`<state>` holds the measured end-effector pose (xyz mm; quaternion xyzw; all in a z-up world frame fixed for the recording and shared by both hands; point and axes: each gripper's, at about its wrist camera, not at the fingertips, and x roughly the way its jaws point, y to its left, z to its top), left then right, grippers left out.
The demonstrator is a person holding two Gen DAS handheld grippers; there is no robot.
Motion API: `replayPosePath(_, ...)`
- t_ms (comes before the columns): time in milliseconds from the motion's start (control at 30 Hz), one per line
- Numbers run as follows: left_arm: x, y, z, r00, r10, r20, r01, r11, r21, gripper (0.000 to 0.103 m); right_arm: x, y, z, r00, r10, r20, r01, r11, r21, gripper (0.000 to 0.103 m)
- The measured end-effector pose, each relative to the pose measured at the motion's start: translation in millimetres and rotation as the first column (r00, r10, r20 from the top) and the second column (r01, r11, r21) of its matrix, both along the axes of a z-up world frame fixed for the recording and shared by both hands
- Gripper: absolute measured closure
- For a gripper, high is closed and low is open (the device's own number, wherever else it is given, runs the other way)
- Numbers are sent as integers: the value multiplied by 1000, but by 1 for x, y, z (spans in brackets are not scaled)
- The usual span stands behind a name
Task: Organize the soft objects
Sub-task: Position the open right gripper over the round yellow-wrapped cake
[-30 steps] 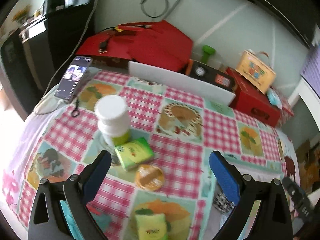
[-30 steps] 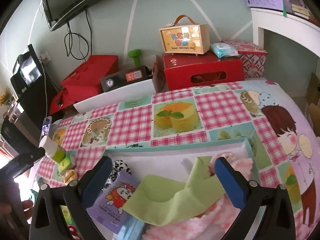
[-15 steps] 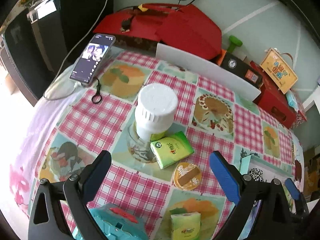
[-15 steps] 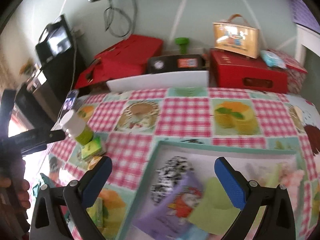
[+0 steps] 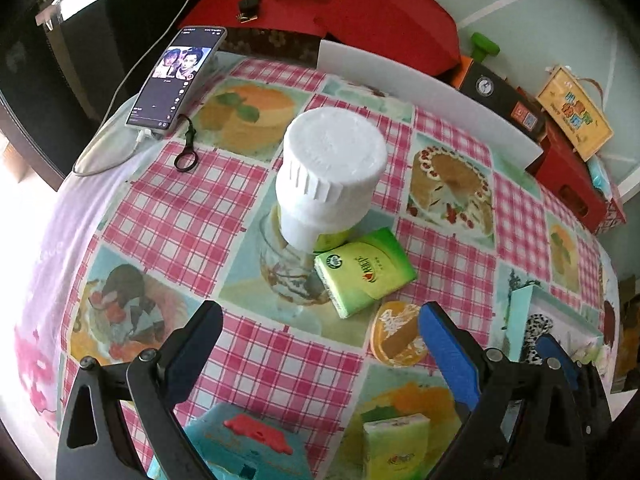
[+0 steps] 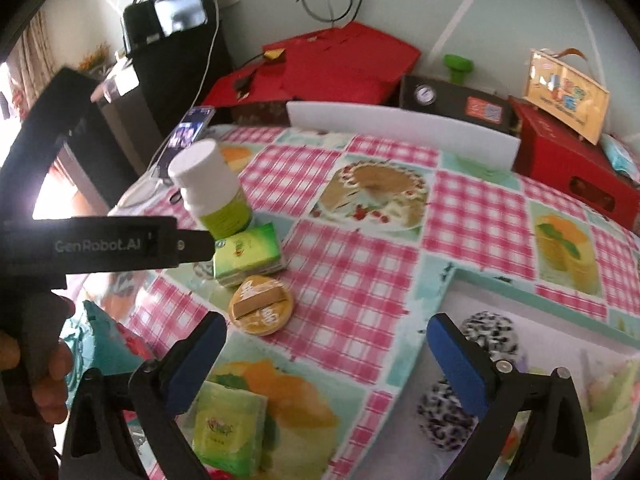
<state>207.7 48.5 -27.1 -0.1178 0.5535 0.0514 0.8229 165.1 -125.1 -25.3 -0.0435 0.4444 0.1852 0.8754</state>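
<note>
Left gripper (image 5: pixel 320 344): hovers above the worktop with its fingers (image 5: pixel 448 360) spread wide and nothing between them
Right gripper (image 6: pixel 326 354): fingers (image 6: pixel 454 364) released and far apart, gripping nothing, hanging over the edge of the tray
Worktop (image 5: pixel 224 216): covered by a pink checked cloth printed with cakes and fruit
Bottle (image 5: pixel 328 176): white ribbed cap, green label, upright near the middle of the worktop
Green tissue pack (image 5: pixel 364 270): lies flat, touching the foot of the bottle on its near right side
Round orange packet (image 5: pixel 396 338): just beside the green tissue pack, nearer the camera; in the left wrist view it sits by the tip of the right-hand finger
Second tissue pack (image 6: pixel 228 426): pale green, flat on the worktop close under the right gripper's left finger
Tray (image 6: pixel 532 296): teal-rimmed with a white floor, at the right of the worktop
Spotted cloth (image 6: pixel 488 336): black and white, inside the tray near its left rim
Light green cloth (image 6: pixel 616 400): inside the tray at the far right, partly hidden behind a finger
Teal box (image 5: pixel 244 444): with red trim, at the near edge of the worktop below the left gripper
Phone (image 5: pixel 176 76): screen lit, on a cable at the far left corner of the worktop
Red boxes (image 5: pixel 352 12): stacked behind the worktop against the wall
</note>
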Motion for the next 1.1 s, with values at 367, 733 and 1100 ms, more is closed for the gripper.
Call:
replayPosePath(367,4,-1,-20,996,-30,-84,33,999,38,5,9,32,-23,996,54,-72,-60,994,-89,10)
replayPosePath(733,1,17,-17,995,41,-93,-32,994,103,5,15,51,-32,991,95,-97,-106,988,-110,23)
replayPosePath(1100,4,25,-22,992,63,-108,-51,992,112,5,21,67,-46,983,131,-130,-148,981,-126,35)
